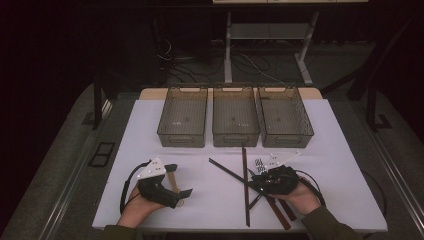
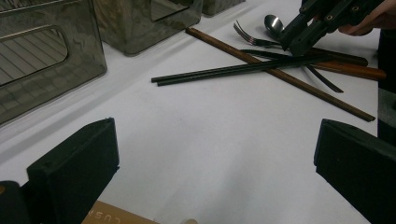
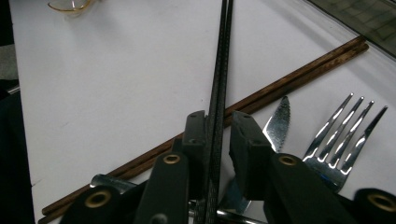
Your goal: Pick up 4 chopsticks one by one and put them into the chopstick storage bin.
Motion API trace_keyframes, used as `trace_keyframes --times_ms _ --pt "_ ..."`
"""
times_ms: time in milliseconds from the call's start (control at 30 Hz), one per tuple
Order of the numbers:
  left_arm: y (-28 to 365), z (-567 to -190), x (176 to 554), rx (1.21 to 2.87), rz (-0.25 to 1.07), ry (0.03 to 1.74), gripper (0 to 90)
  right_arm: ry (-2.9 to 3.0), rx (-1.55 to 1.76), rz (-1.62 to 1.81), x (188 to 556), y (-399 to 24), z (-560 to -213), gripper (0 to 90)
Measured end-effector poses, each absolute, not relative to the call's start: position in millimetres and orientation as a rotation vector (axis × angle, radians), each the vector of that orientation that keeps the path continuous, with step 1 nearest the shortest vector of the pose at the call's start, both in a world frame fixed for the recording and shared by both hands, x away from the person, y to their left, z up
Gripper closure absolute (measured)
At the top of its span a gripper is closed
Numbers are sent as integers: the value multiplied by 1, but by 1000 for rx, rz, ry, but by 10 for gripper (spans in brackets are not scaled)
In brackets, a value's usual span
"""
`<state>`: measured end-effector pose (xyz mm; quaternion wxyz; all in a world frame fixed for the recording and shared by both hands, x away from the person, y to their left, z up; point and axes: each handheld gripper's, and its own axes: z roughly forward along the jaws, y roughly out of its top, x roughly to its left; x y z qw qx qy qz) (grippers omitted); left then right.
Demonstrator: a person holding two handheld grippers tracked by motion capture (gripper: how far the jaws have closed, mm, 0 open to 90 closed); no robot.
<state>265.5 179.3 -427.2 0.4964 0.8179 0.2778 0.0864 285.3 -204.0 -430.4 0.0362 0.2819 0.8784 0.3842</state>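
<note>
The right gripper (image 3: 215, 140) has its jaws nearly closed around the black chopsticks (image 3: 220, 70), which run between the pads and straight out ahead of it across the brown chopsticks (image 3: 299, 77). A fork (image 3: 343, 126) and a knife (image 3: 278, 122) lie just beside its right jaw. The left gripper (image 2: 215, 158) rests wide open, well apart from the chopsticks.

Black chopsticks (image 3: 217, 70) cross mottled brown chopsticks (image 3: 299, 74) on the white worktop (image 1: 210, 200). The fork (image 3: 343, 126) is shiny silver. The bins (image 1: 235, 120) are smoky grey.
</note>
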Motion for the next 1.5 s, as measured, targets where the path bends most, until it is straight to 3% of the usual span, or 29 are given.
trace_keyframes --times_ms 200,1500 --pt "179 -427 266 1978 208 676 0 2703 873 1165 286 -206 -430 828" --pt "179 -427 265 1995 207 672 0 2717 856 1073 286 -204 -439 827"
